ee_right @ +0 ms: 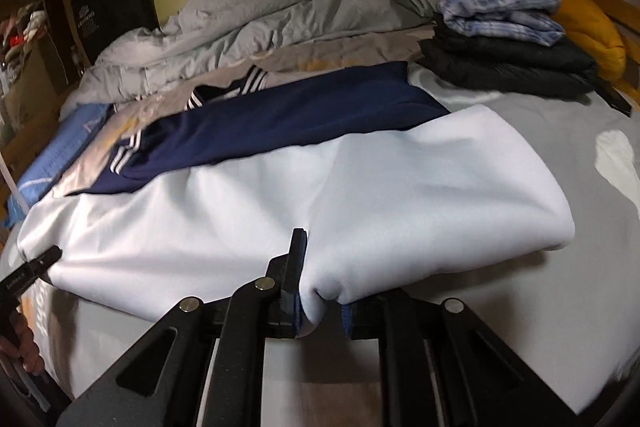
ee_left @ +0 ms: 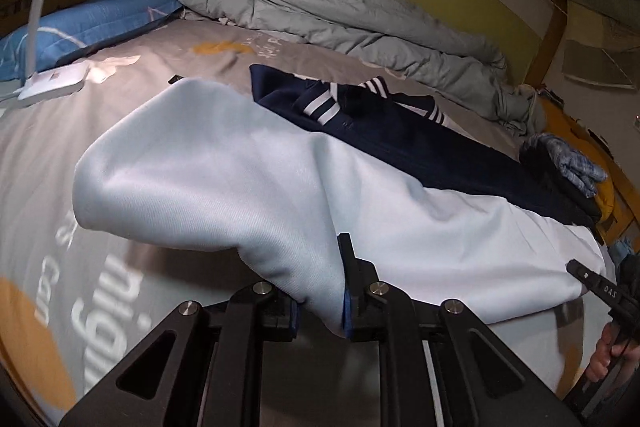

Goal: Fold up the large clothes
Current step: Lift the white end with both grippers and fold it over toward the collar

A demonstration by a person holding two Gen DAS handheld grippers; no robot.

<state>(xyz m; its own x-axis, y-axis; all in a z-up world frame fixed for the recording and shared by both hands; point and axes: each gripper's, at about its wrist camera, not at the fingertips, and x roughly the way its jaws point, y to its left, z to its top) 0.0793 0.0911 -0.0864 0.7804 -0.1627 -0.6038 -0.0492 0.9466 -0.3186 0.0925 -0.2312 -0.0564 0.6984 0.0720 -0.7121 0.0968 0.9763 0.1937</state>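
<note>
Left hand-held gripper (ee_left: 320,311): you are pinching the garment's (ee_left: 224,163) near hem.
Right hand-held gripper (ee_right: 322,311): pinching likewise.
Handling: soft, light, sagging between both; keep gripping edges.

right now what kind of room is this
Most likely a bedroom: the folding is being done on a bed with a printed grey sheet, a rumpled grey duvet pushed to the far side, a blue pillow, and a white bedside lamp standing on the sheet.
</note>
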